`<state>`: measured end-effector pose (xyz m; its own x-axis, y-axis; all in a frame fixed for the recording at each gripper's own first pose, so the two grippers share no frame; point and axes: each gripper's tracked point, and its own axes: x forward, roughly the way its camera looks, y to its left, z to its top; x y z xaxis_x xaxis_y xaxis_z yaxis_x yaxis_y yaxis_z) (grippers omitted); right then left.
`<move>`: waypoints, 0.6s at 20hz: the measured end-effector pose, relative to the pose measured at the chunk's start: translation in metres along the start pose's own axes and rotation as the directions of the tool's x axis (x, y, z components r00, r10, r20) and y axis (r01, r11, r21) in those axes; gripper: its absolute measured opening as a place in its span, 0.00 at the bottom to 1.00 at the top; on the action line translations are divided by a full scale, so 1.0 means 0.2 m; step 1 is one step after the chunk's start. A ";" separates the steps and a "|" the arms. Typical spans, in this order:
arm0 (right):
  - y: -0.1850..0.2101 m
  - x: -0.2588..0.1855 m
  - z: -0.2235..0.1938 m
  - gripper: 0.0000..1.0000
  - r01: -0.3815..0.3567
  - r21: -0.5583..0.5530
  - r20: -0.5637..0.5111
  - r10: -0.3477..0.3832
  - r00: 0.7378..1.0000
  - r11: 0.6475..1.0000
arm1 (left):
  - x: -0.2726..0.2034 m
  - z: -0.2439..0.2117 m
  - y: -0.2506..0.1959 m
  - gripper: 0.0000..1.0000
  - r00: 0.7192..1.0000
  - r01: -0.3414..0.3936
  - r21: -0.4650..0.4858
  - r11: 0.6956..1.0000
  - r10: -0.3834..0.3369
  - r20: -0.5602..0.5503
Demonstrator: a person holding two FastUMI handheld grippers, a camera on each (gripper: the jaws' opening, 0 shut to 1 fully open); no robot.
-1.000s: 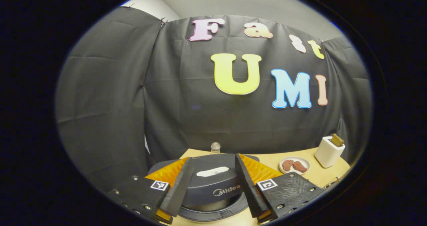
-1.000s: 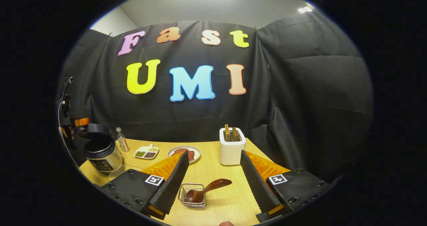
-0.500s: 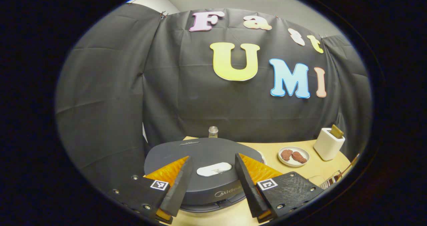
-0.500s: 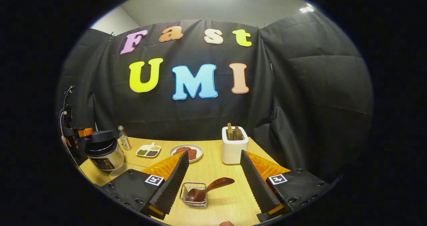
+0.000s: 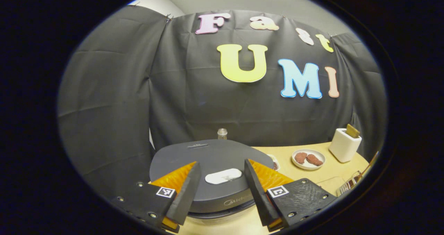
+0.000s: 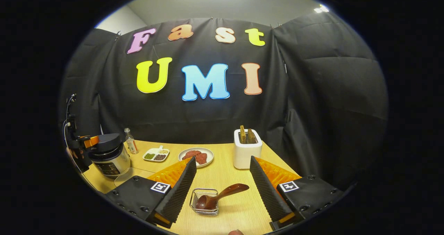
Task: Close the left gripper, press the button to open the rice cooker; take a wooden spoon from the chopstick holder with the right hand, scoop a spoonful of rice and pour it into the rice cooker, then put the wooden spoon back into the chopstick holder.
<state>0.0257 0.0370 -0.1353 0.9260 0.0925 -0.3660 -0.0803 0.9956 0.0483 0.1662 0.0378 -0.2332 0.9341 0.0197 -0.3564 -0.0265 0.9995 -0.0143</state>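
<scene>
- The rice cooker point(image 5: 211, 169) sits right under my left gripper point(image 5: 218, 190), its dark lid down flat and the pale button point(image 5: 223, 176) lying between the two fingers, which stand apart — so I judge the first step, closing up and pressing, is not yet done.
- In the right gripper view the rice cooker point(image 6: 109, 155) is at the far left of the surface point(image 6: 222, 172), with the left gripper point(image 6: 83, 143) over its lid.
- Next I would bring the left fingers together and push straight down on the button, keeping centred so the tip does not slide off onto the lid.
- My right gripper point(image 6: 222, 190) hangs with its fingers wide apart, either side of the wire chopstick holder point(image 6: 205, 202); the wooden spoon point(image 6: 220, 195) lies in it, bowl down, handle leaning right and free of both fingers.
- Writing: a pale brand mark shows on the cooker's front rim below the button, half hidden by a finger — too cut off to read surely. There are panel markings on the cooker's body, too small to tell.
- Farther off: a small bottle point(image 6: 130, 145), a divided dish point(image 6: 156, 155), a plate point(image 6: 196, 156) and a white toaster point(image 6: 247, 151).
</scene>
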 end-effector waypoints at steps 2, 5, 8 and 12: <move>0.01 0.00 0.00 0.98 -0.003 0.003 0.001 0.003 1.000 1.000 | 0.00 -0.05 -0.01 0.81 1.000 -0.001 0.013 1.000 0.002 -0.015; 0.01 0.01 0.00 0.98 -0.005 0.003 -0.004 0.005 1.000 1.000 | 0.01 -0.12 -0.02 0.82 0.999 -0.004 0.026 1.000 0.005 -0.041; 0.01 0.02 0.00 0.98 0.001 0.000 -0.002 -0.001 1.000 1.000 | -0.01 -0.11 -0.03 0.81 1.000 -0.012 0.036 0.999 0.013 -0.027; 0.02 0.02 0.01 0.98 0.002 -0.005 0.001 -0.002 1.000 1.000 | -0.01 -0.14 -0.04 0.82 1.000 -0.019 0.043 0.999 0.020 -0.017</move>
<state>0.0301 0.0407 -0.1339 0.9264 0.0909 -0.3653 -0.0806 0.9958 0.0433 0.1541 0.0299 -0.2575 0.9272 0.0392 -0.3726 -0.0290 0.9990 0.0332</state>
